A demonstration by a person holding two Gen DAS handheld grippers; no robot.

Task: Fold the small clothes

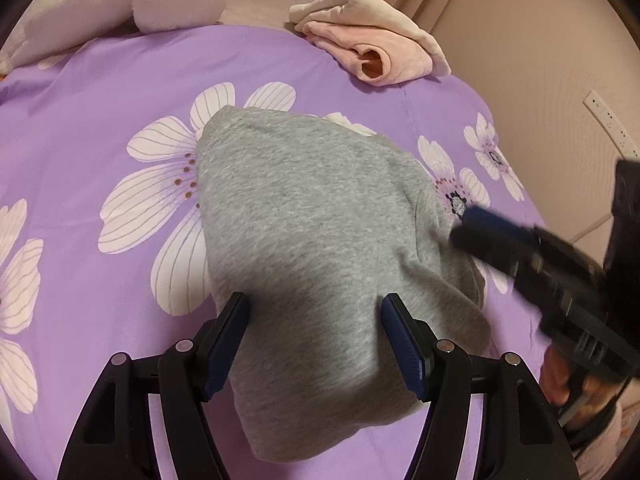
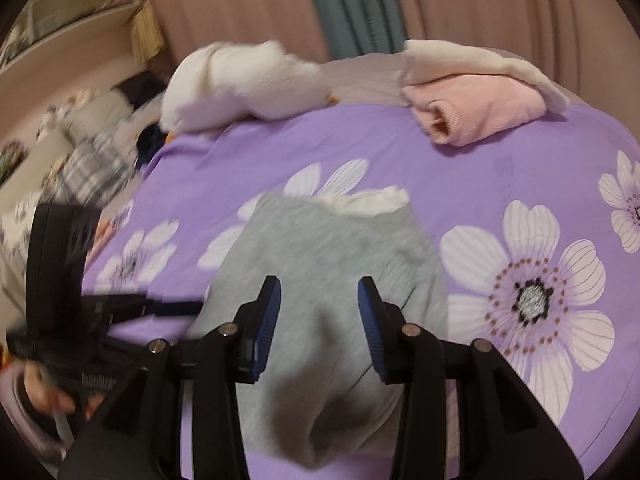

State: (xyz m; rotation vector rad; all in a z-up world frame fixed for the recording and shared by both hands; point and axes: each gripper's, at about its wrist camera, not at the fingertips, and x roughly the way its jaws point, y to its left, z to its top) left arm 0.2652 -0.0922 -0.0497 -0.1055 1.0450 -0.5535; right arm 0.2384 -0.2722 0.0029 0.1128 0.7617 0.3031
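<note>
Two grippers: both hover at the near edge of the bed, over one grey garment [image 1: 304, 232].
Left gripper [image 1: 316, 344]: spread wide, its pads either side of the grey cloth without pinching it; nothing held.
Right gripper [image 2: 319, 320]: jaws parted, grey fabric showing between them, no pinch visible; the frame is blurred.
Grey garment: lies folded and bunched on the purple flowered bedsheet [image 1: 100, 80], near centre, a white inner layer [image 2: 368, 200] peeking out at its far edge.
Risk, loose fold: with neither gripper pinching, the soft knit may spring open or slump.
Risk, dragging: a gripper catching the cloth could pull the fold askew or snag the sheet.
Far right: a pink and cream folded pile [image 1: 368, 36] on the bed.
Far left: white plush thing [image 2: 244, 80].
Containers: none in view.
</note>
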